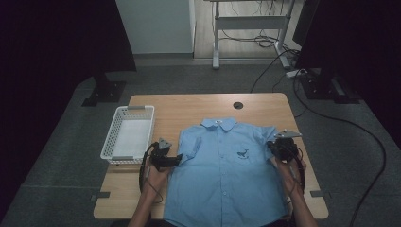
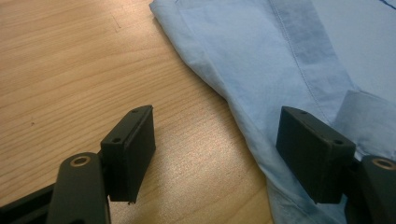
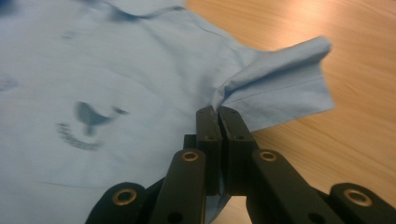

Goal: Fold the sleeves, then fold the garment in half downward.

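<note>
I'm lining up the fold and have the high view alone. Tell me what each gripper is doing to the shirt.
Observer: The right gripper is shut on the shirt, its jaws pinching the edge of the sleeve so the cloth bunches up and lifts off the table.
Operator: Now report the left one.
Observer: The left gripper is open. One jaw stands over bare wood, the other over the shirt's edge, with the hem running between them, and nothing is gripped.
Operator: Say whether its pads touch the cloth.
Observer: I cannot tell; the left gripper view shows that pad above the fabric but not whether it presses on it.
</note>
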Motion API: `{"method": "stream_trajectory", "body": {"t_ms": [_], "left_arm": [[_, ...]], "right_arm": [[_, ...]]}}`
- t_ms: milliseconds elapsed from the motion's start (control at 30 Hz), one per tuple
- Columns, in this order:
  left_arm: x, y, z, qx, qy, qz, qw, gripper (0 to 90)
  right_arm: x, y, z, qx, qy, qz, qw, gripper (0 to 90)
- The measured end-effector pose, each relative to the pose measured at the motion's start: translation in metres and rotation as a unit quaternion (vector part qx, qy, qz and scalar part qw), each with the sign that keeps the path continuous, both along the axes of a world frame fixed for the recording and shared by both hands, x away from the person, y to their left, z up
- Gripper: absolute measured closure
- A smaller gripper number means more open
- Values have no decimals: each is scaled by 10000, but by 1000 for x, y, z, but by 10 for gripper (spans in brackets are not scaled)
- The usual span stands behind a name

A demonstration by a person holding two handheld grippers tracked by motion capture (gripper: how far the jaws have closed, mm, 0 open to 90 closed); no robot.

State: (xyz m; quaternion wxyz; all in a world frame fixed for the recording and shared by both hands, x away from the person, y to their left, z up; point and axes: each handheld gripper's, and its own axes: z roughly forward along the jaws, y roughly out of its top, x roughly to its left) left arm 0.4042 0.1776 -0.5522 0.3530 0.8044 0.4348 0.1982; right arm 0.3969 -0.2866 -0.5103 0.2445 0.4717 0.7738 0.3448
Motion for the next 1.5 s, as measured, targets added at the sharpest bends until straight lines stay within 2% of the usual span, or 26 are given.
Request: {"method": "stream_trajectory", "body": {"t_ms": [100,267,300,400,533,633,733,800,1033,1200,1267,1333,1500], "left_arm": [[0,0,0,-1,1,-3,10000,275],[0,0,0,-6,2,-7,10000,275],[0,0,0,-5,2,-7,10000,275],[0,0,0,-3,3,-9,10000,274],[0,0,0,-5,4,-10,10000,274],[0,-1,0,12,18,-49,10000,258],[1,-2,-1,73,101,-73,9999,145],[1,-2,-1,68,105,-83,9999,125],[1,-3,-1,71,111,-57,9999,125],[1,-4,-1,70,97,82,9999,130],[0,-4,-1,68,92,87,9999,135],[0,-4,-1,68,102,5,9999,127],[-4,-2,-1,68,85,-65,9999,139]], "right_arm": [[2,18,2,-46,20,333,9994,858],[8,41,-9,-153,212,750,9968,827],[10,44,-11,-125,264,831,9961,808],[15,48,-14,172,359,1001,9942,714],[20,42,-5,471,199,859,9950,515],[23,33,1,554,75,648,9963,388],[24,24,0,566,27,560,9968,314],[24,19,-4,586,86,553,9967,274],[22,4,-27,560,366,423,9969,195],[18,-4,-45,358,500,364,9974,136],[14,-5,-49,252,327,423,9983,135],[11,-6,-49,228,318,459,9982,132],[2,-4,-50,218,329,280,9988,108]]}}
